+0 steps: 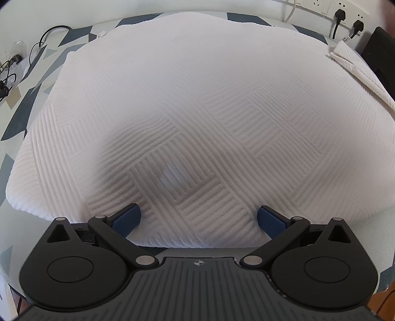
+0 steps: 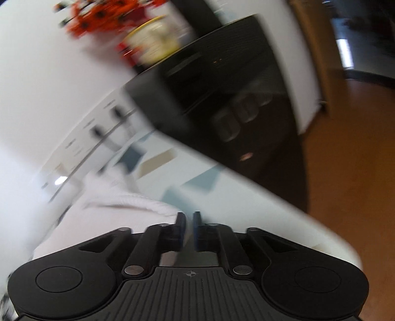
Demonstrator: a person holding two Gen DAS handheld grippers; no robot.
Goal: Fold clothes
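Note:
A white garment [image 1: 197, 103] with a woven ribbed pattern lies spread flat and fills most of the left wrist view. My left gripper [image 1: 198, 221] hovers just over its near edge, pointing steeply down. Its blue pads [image 1: 127, 219] stand wide apart with nothing between them. The right wrist view is blurred and tilted. There my right gripper [image 2: 188, 222] has its jaws drawn together at a thick rolled edge of the white garment [image 2: 138, 205], which runs right up into the fingertips.
The table [image 1: 29, 81] wears a white cloth with blue and grey shapes. Cables [image 1: 14, 66] lie at its left; wall sockets with plugs [image 1: 345, 14] are behind. A black cabinet [image 2: 222, 93] stands past the table's edge, with wooden floor [image 2: 350, 172] to the right.

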